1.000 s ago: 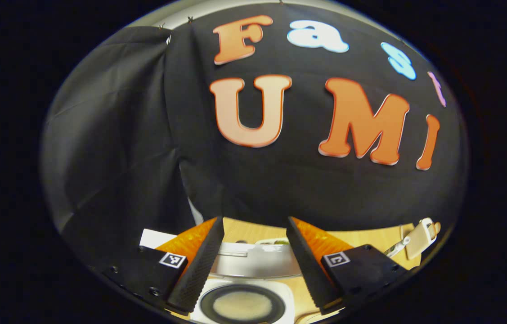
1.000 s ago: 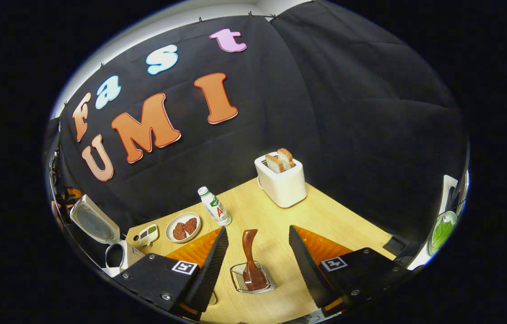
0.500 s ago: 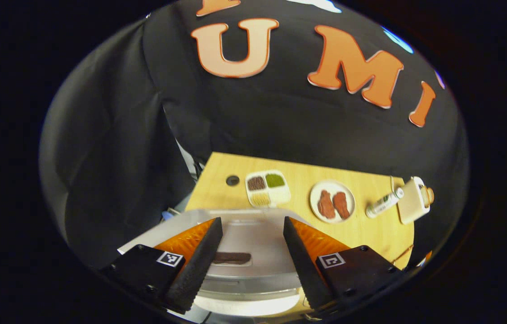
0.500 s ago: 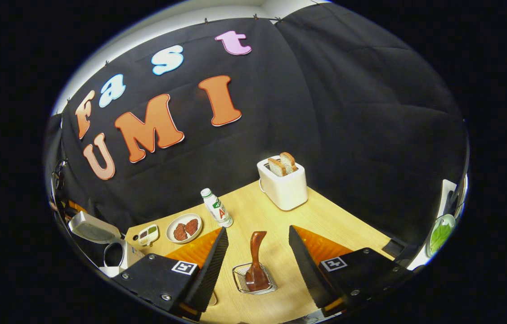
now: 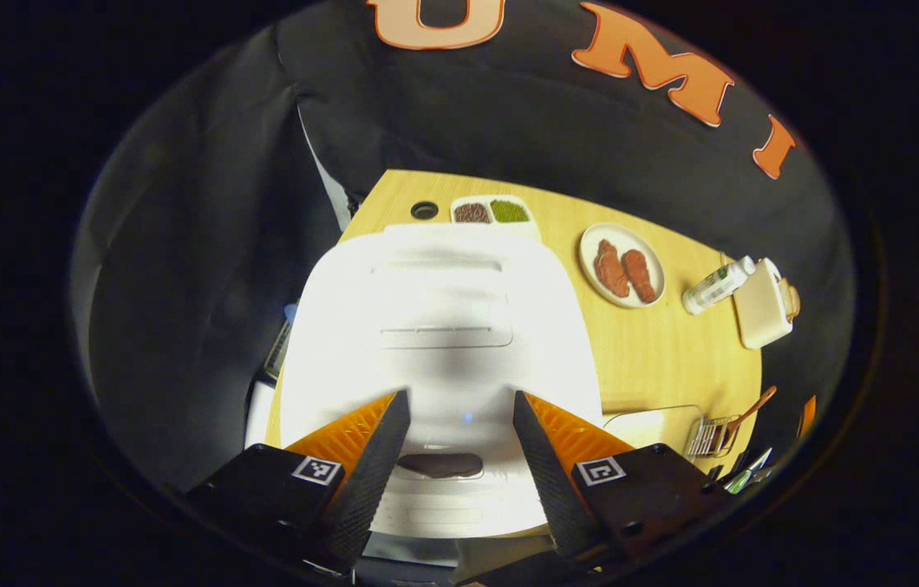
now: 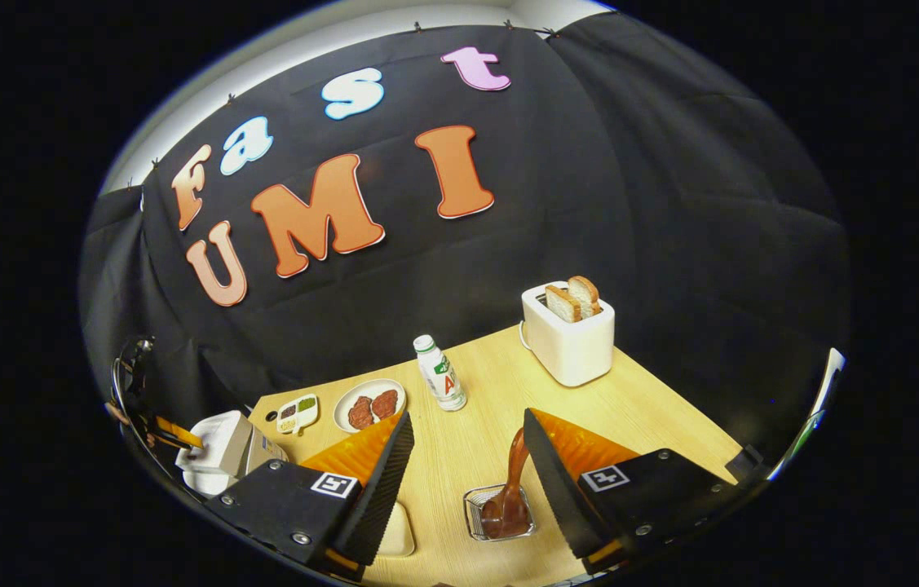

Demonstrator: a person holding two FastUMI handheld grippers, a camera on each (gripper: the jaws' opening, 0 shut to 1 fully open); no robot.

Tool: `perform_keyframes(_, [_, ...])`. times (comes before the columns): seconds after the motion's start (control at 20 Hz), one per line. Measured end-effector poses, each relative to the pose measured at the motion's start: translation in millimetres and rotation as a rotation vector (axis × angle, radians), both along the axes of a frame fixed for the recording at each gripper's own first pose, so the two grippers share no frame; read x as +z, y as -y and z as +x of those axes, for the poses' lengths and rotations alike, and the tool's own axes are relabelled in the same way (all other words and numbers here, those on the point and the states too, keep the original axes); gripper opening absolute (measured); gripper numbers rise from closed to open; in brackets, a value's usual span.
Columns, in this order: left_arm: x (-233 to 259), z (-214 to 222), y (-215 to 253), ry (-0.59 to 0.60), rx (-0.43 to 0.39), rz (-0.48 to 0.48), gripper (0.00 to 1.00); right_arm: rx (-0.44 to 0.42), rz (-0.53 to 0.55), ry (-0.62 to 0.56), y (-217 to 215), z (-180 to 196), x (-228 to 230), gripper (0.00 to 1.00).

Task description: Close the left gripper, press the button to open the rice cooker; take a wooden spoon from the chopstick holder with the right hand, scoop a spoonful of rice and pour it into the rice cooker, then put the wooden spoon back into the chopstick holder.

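Observation:
I look down on the white rice cooker [image 5: 443,342] with its lid down in the left gripper view. My left gripper [image 5: 459,399] hangs open above its front, fingers to either side of the dark button [image 5: 440,465]. In the right gripper view the cooker [image 6: 223,444] stands at the far left. My right gripper [image 6: 467,416] is open above the table. The wooden spoon [image 6: 514,469] stands in the wire chopstick holder [image 6: 498,515], its handle close to the right finger. Holder [image 5: 710,436] and spoon [image 5: 753,406] also sit right of the cooker.
On the wooden table [image 6: 655,416] stand a white toaster [image 6: 569,338] with two bread slices, a small bottle [image 6: 440,383], a plate of meat [image 6: 369,403] and a divided dish [image 6: 298,413]. A pale container [image 6: 398,530] lies left of the holder, partly behind my finger.
The cooker lid, upright a second ago, has come down flat. The left gripper view has tipped down onto the cooker top. My right gripper has drifted left, so the holder sits nearer its right finger.

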State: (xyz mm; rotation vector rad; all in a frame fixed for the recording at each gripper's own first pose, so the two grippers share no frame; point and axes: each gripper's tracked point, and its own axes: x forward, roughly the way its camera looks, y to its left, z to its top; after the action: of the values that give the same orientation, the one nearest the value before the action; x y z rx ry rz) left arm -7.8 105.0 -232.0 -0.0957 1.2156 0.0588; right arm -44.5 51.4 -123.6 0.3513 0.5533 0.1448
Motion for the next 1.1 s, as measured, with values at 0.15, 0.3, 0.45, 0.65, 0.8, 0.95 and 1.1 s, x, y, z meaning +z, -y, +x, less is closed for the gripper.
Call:
perform_keyframes(0.15, [5.1,9.5,1.7,0.083,-0.015,0.07,0.89,0.011,-0.007,-0.003,-6.3,-4.2,-8.4,0.85])
perform_keyframes(0.3, [0.5,6.5,0.3,0.12,0.018,0.057,0.91,0.025,0.001,0.094,-11.9,-3.2,13.2,0.84])
perform_keyframes(0.45, [8.0,-0.1,16.9,0.218,0.059,-0.039,0.9,0.038,-0.001,0.248,-26.5,2.6,36.3,0.85])
perform_keyframes(0.65, [47.1,-2.9,46.7,0.456,-0.022,-0.021,0.92,0.095,-0.058,0.294,-51.9,0.4,43.7,0.88])
perform_keyframes(0.8, [92.2,-2.8,83.3,0.63,-0.1,-0.028,0.94,0.143,-0.073,0.314,-74.5,1.1,55.2,0.88])
perform_keyframes(0.95, [129.8,-13.1,109.2,0.781,-0.139,-0.011,0.94,0.162,-0.069,0.366,-93.7,-0.4,77.1,0.88])
perform_keyframes(1.1, [173.1,-16.8,123.3,0.958,-0.167,0.013,0.94,0.208,-0.092,0.447,-112.8,-4.5,94.8,0.88])
